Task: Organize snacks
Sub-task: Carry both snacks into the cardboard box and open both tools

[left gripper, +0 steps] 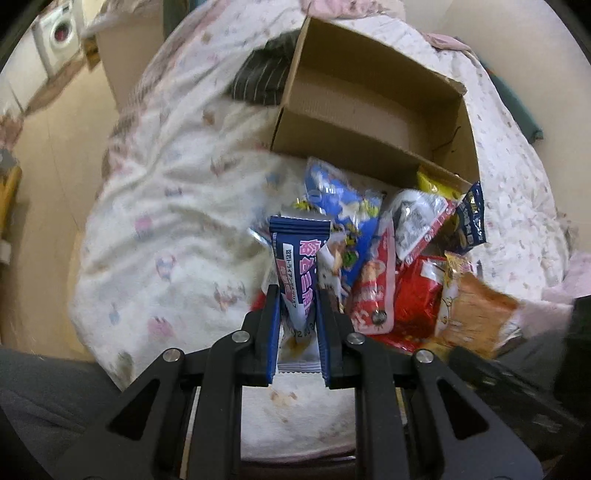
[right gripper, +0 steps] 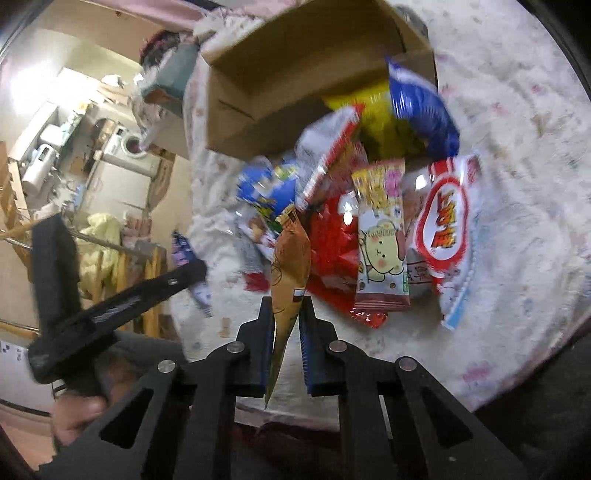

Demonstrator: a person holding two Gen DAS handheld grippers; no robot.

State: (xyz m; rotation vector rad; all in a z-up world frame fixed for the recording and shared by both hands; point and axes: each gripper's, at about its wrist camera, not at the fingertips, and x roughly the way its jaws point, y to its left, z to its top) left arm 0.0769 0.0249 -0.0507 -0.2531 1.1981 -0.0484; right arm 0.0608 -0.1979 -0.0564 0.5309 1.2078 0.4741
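Observation:
My left gripper (left gripper: 297, 295) is shut on a blue and white snack packet (left gripper: 297, 266) with pink lettering, held above the bed. My right gripper (right gripper: 286, 306) is shut on a brown snack bag (right gripper: 290, 266), seen edge-on; the same bag shows in the left wrist view (left gripper: 476, 314). A pile of snack packets (left gripper: 388, 258) lies on the quilt in front of an open cardboard box (left gripper: 369, 107) that is tipped toward me. The pile (right gripper: 369, 206) and the box (right gripper: 295, 74) also show in the right wrist view. The left gripper's body (right gripper: 110, 306) appears at the left of the right wrist view.
A white patterned quilt (left gripper: 177, 206) covers the bed. A dark striped cloth (left gripper: 258, 77) lies behind the box. A washing machine (left gripper: 61, 31) stands far left across the floor. Cluttered shelves and a wooden rack (right gripper: 55, 177) are off the bed's left side.

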